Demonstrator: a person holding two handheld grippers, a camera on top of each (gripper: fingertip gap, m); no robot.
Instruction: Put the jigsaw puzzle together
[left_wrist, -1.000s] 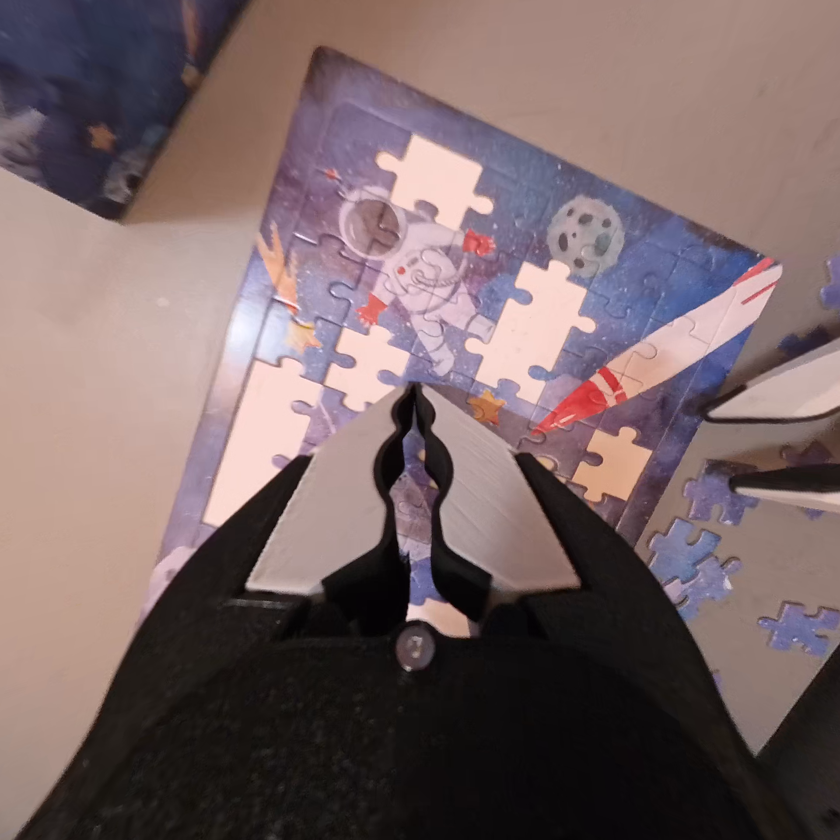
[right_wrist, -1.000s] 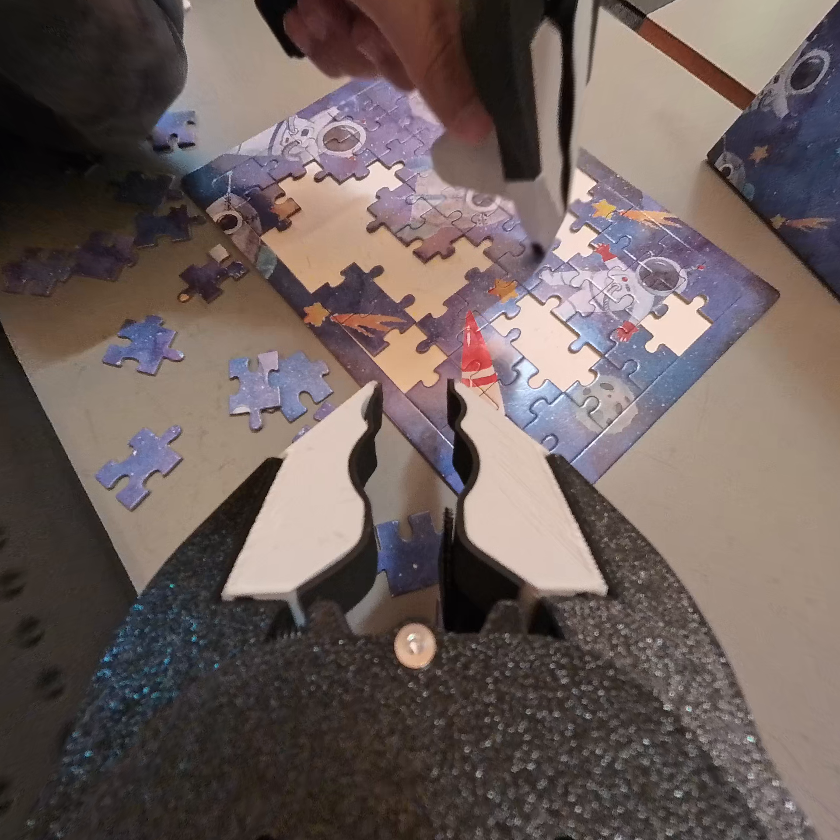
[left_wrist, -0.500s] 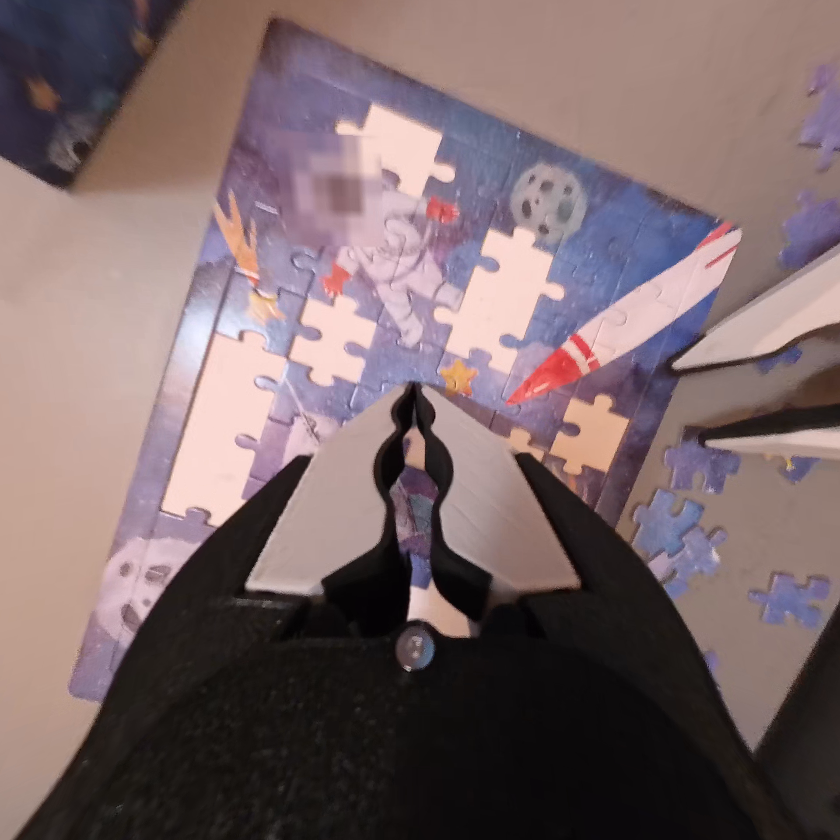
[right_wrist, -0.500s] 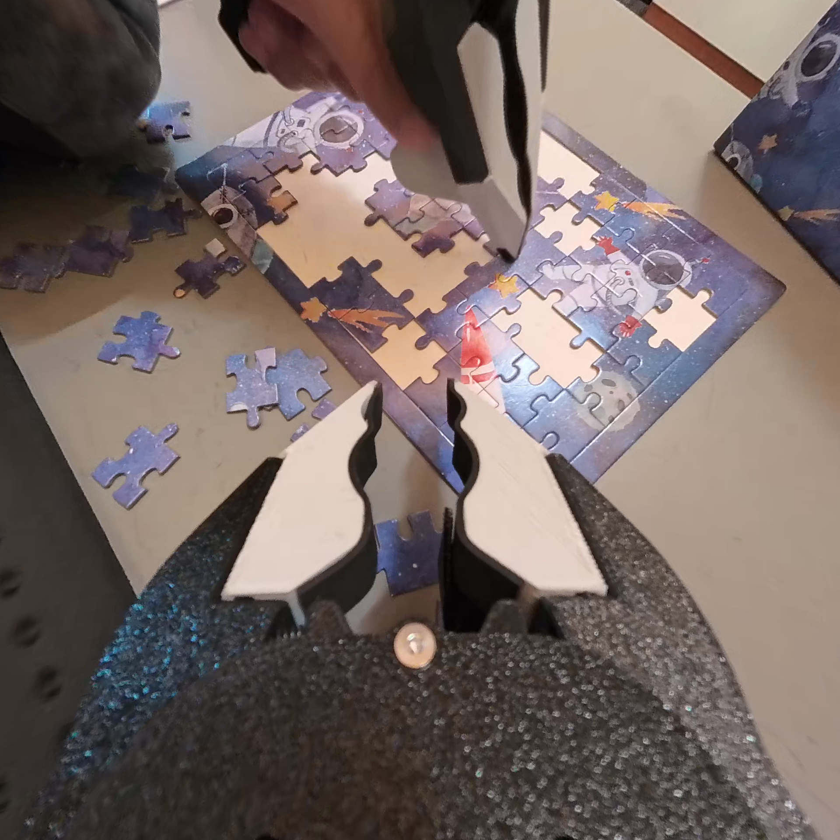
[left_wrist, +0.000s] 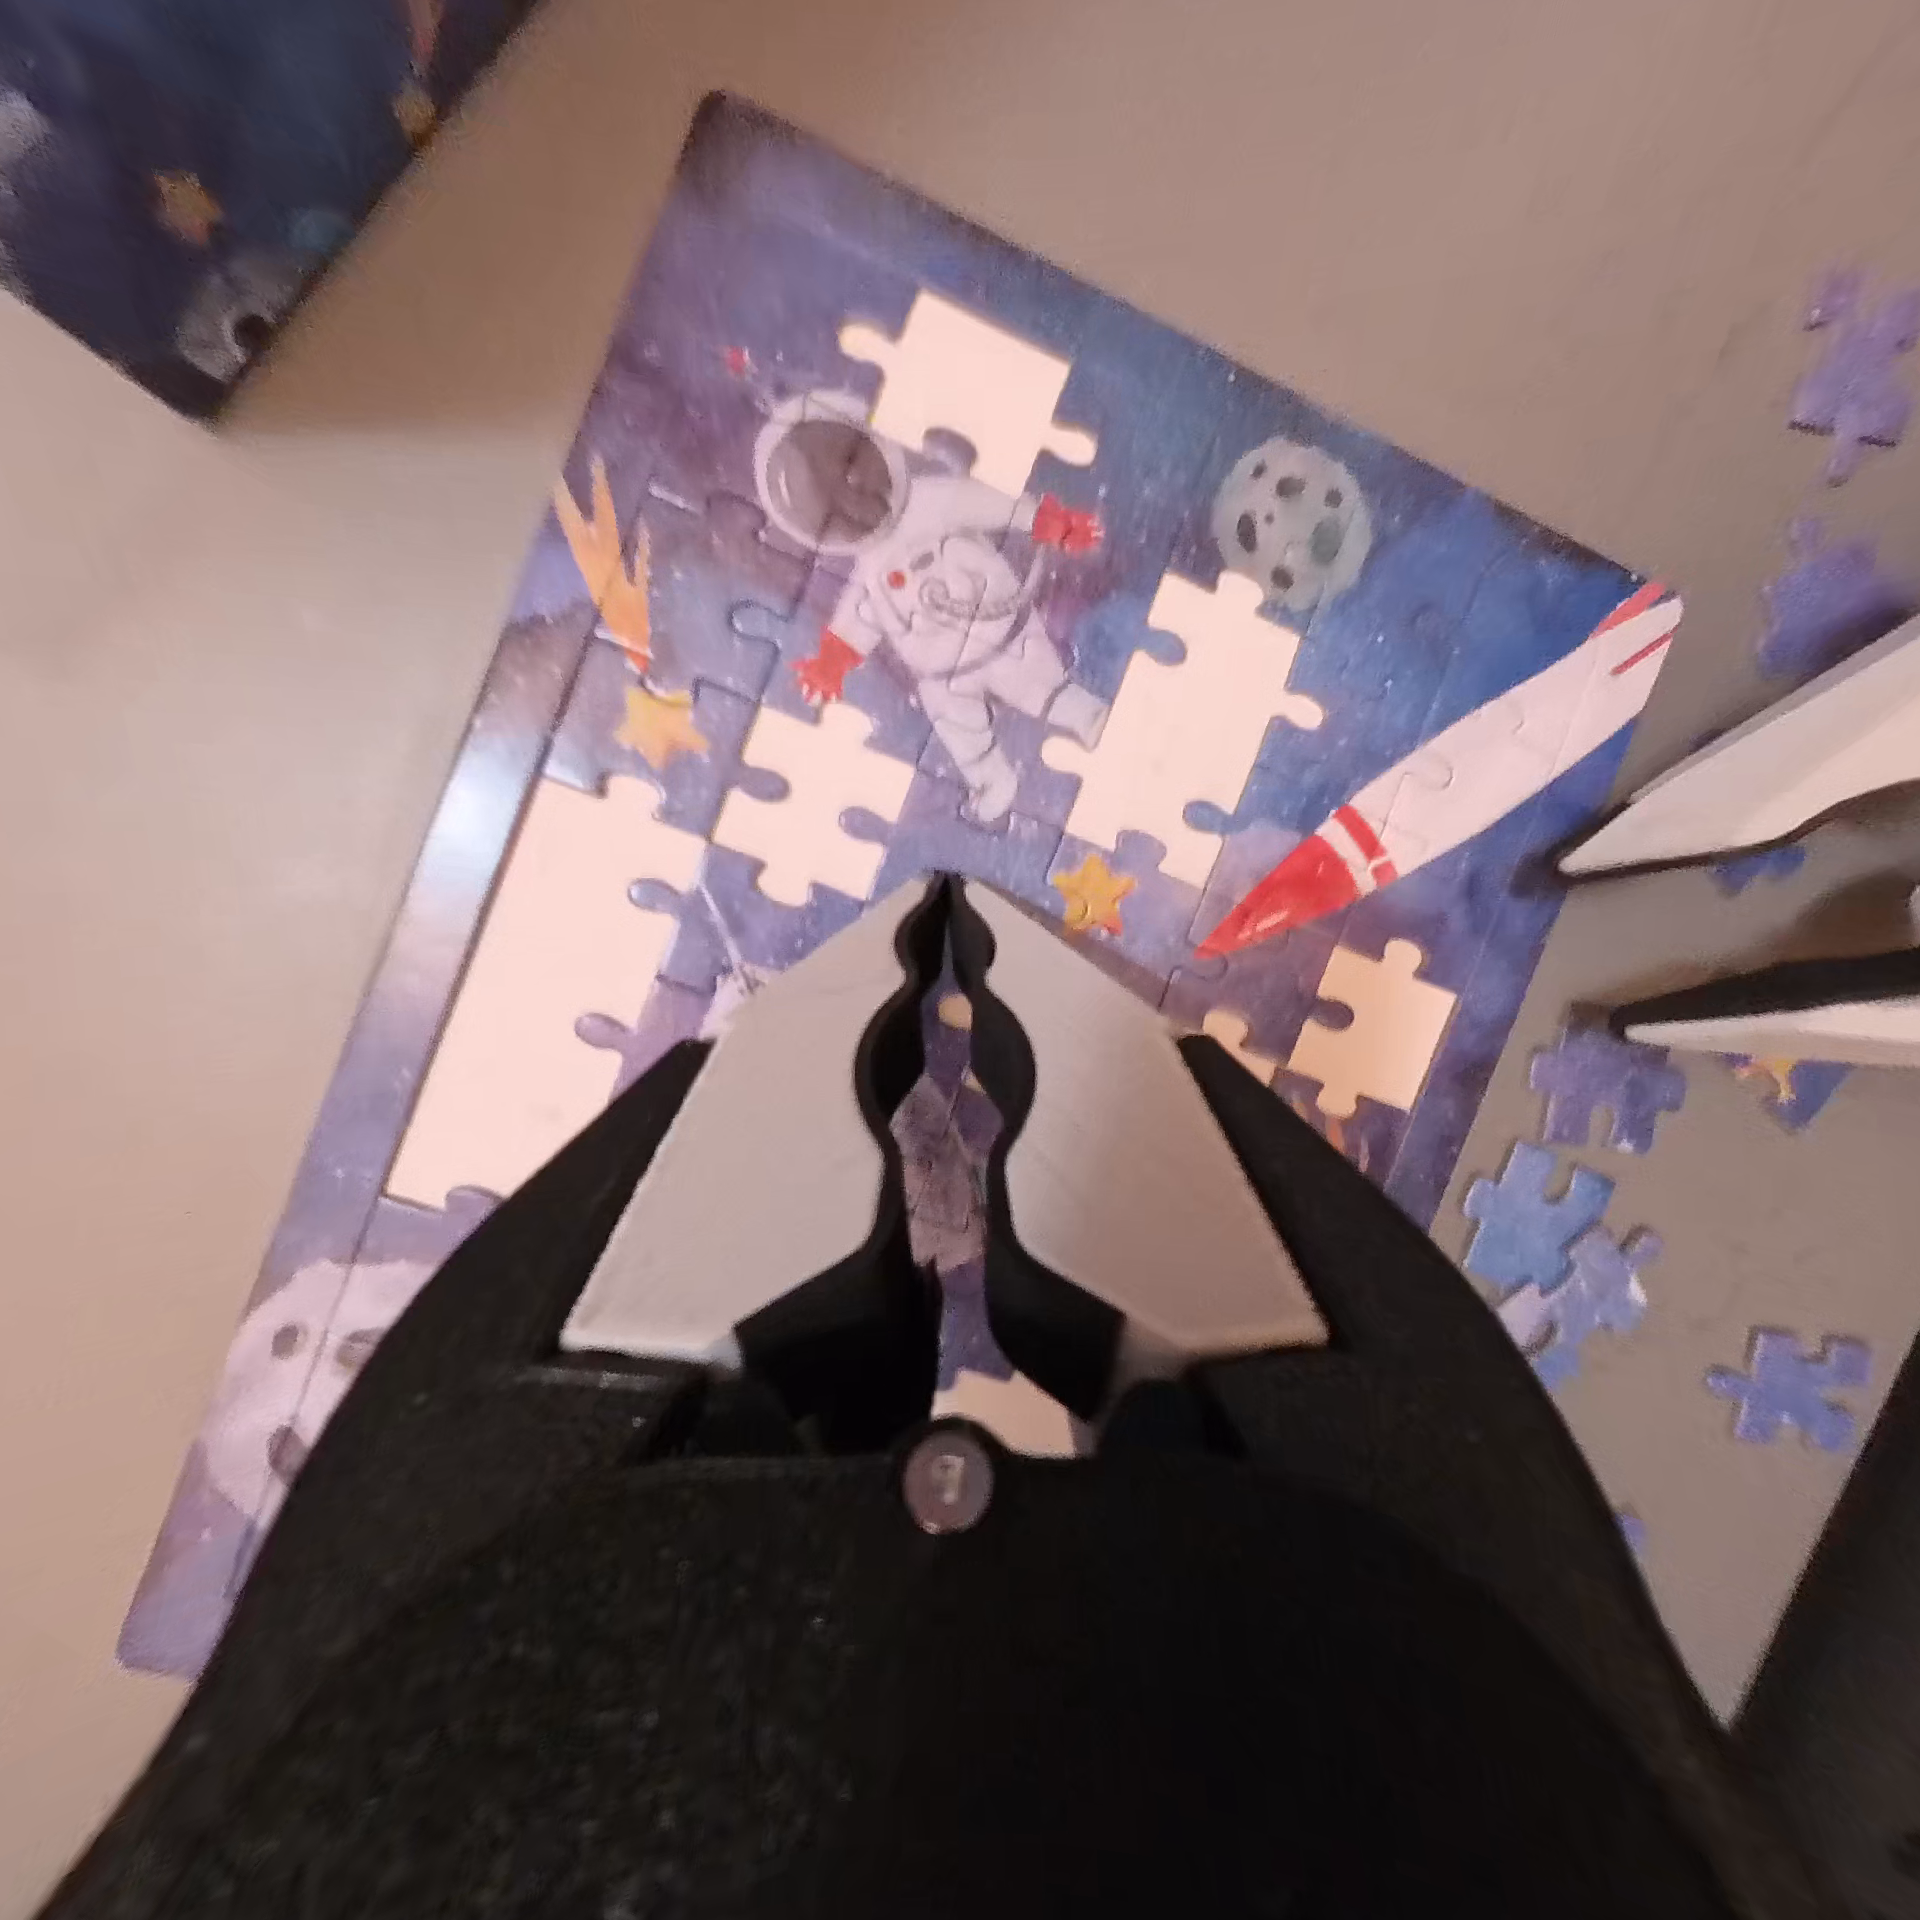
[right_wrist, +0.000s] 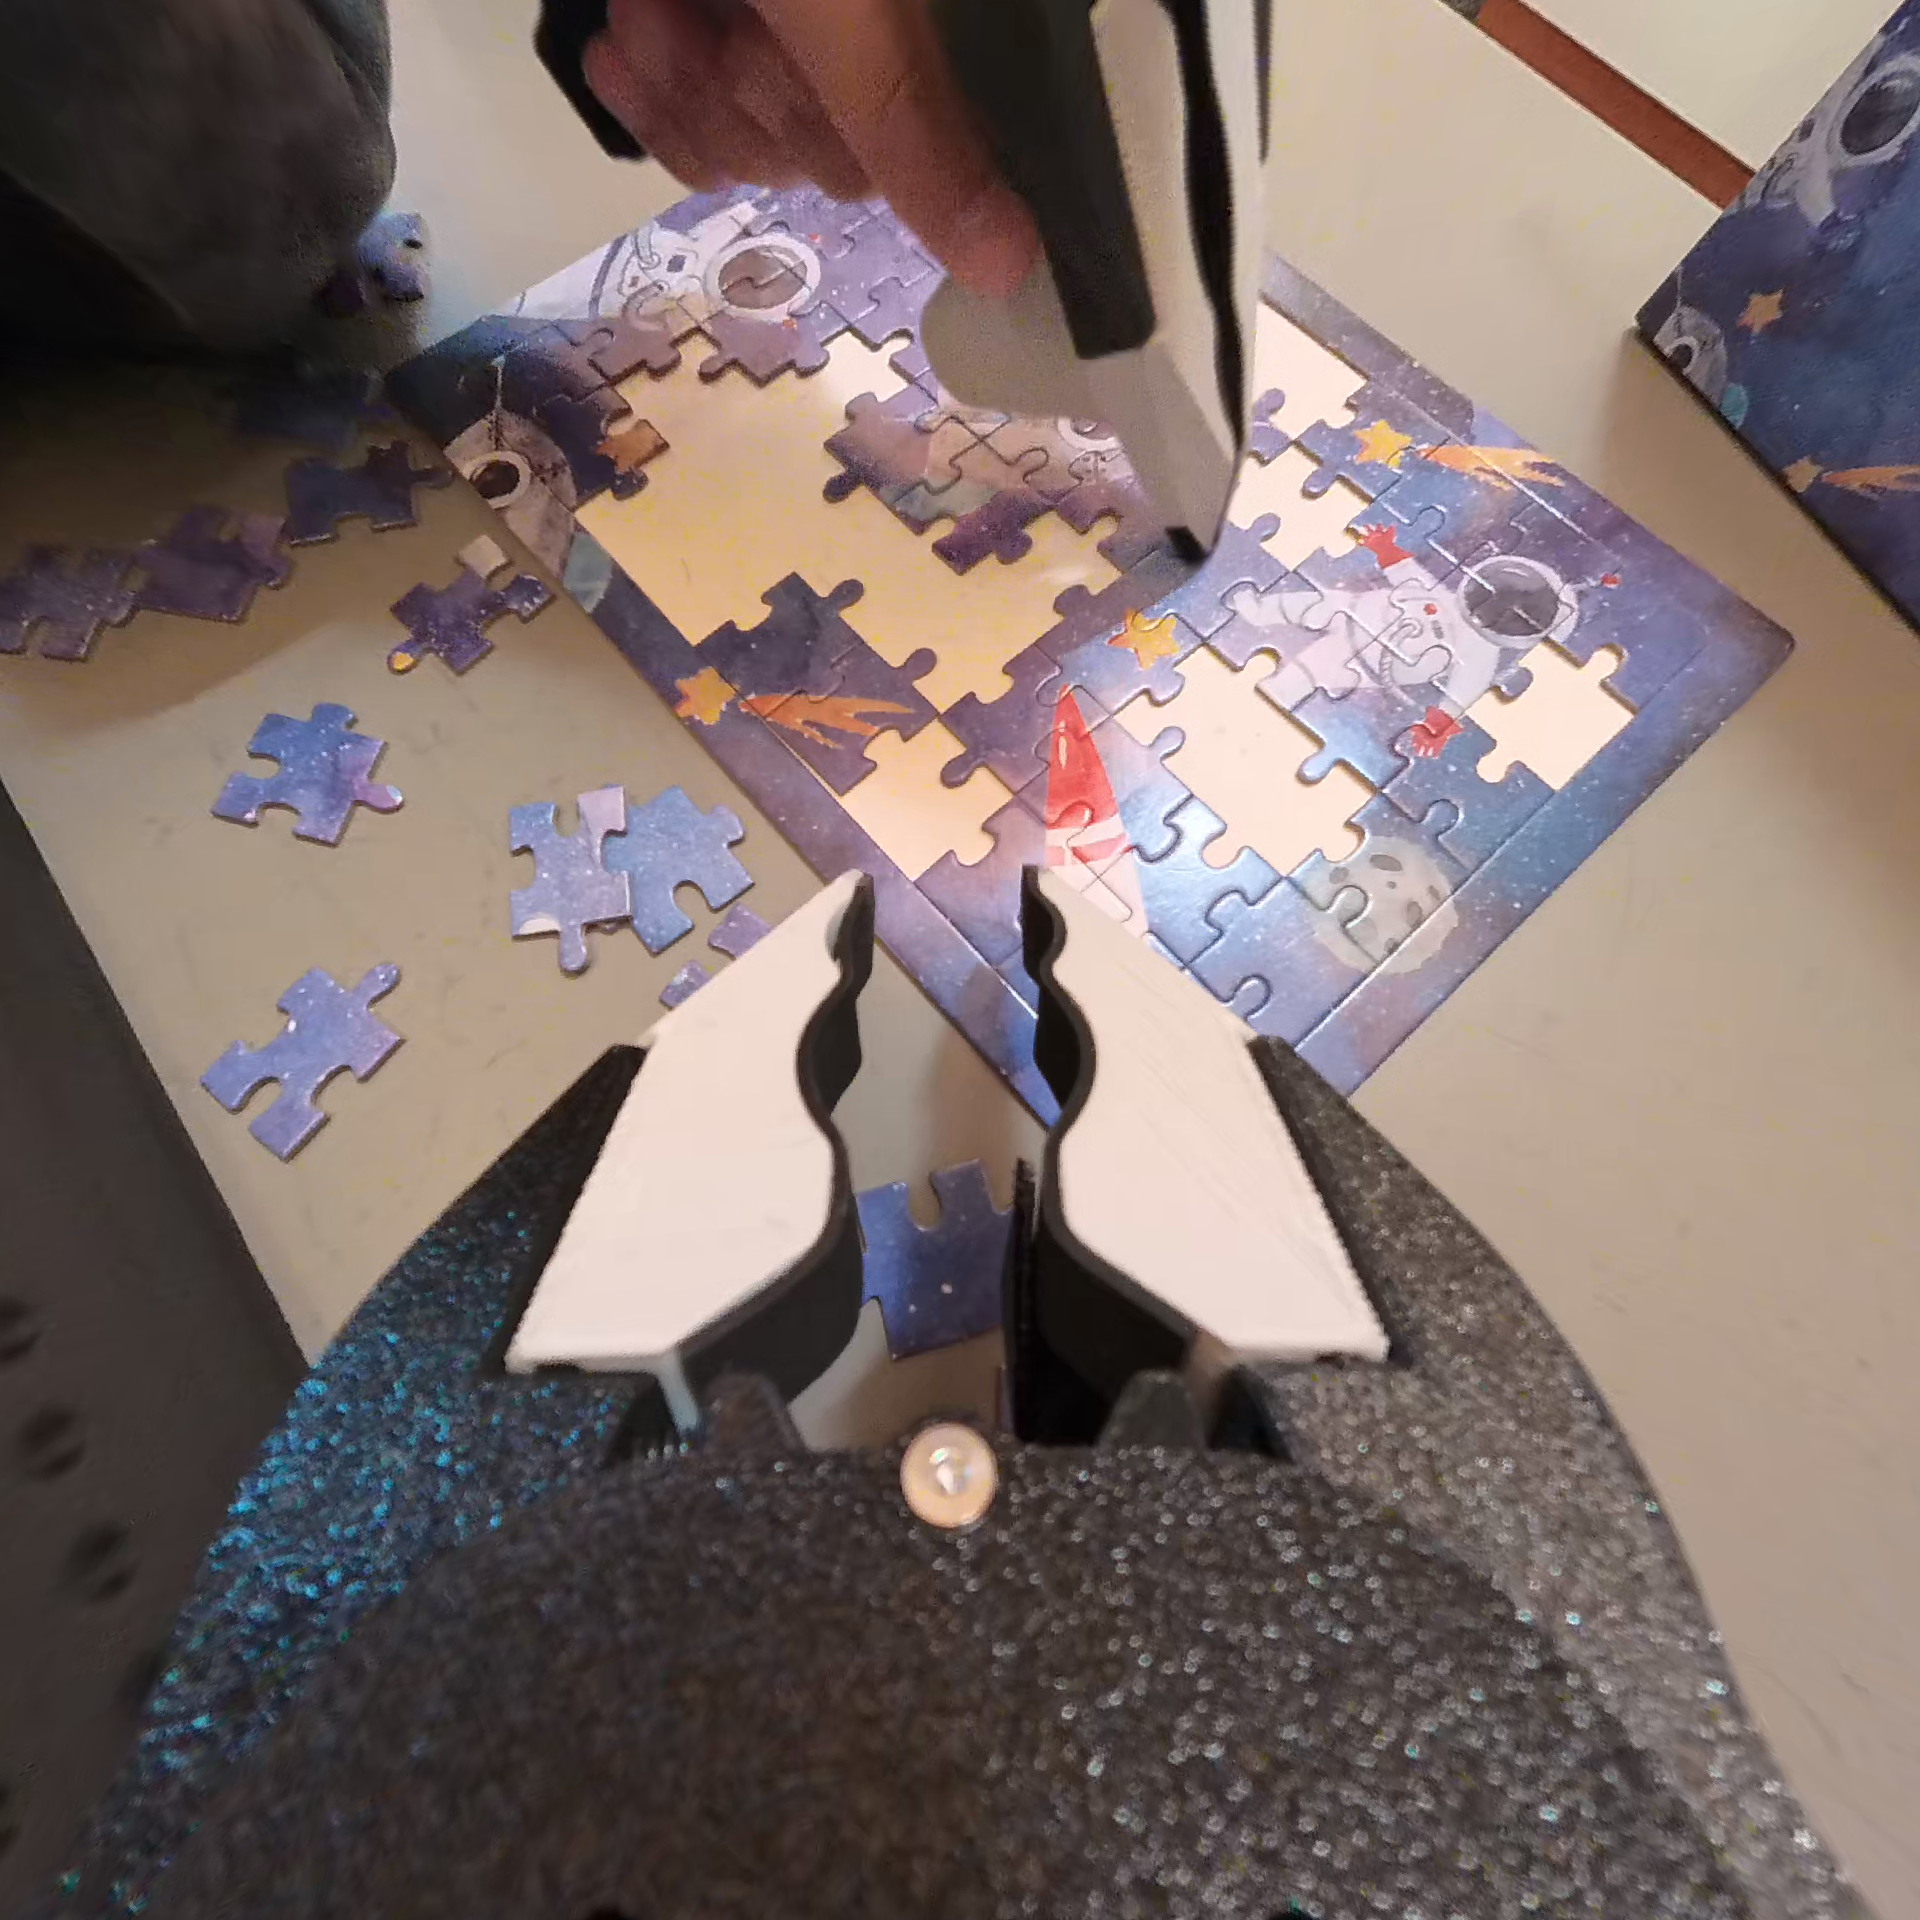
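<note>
The space jigsaw puzzle (left_wrist: 1455, 634) lies flat on the beige table, part filled, with several pale gaps. It also shows in the right wrist view (right_wrist: 1299, 935). My left gripper (left_wrist: 945, 883) is shut, its tip down on the puzzle's middle next to the astronaut; no piece shows in it. It shows from the side in the right wrist view (right_wrist: 1195, 530), held by a hand (right_wrist: 831, 104). My right gripper (right_wrist: 940, 894) is open and empty, above the table at the puzzle's near edge. A loose blue piece (right_wrist: 935, 1257) lies under it. The right gripper also shows in the left wrist view (left_wrist: 1590, 940).
Loose blue pieces (right_wrist: 623, 873) lie on the table left of the puzzle; more (left_wrist: 1527, 1216) show in the left wrist view. A box with the space picture (right_wrist: 1818, 312) stands beyond the puzzle, also in the left wrist view (left_wrist: 156, 156). Dark cloth (right_wrist: 156, 156) fills the far left.
My left gripper has shifted slightly back and forth over the puzzle's middle, staying shut with its tip low. The right gripper has not moved and stays open.
</note>
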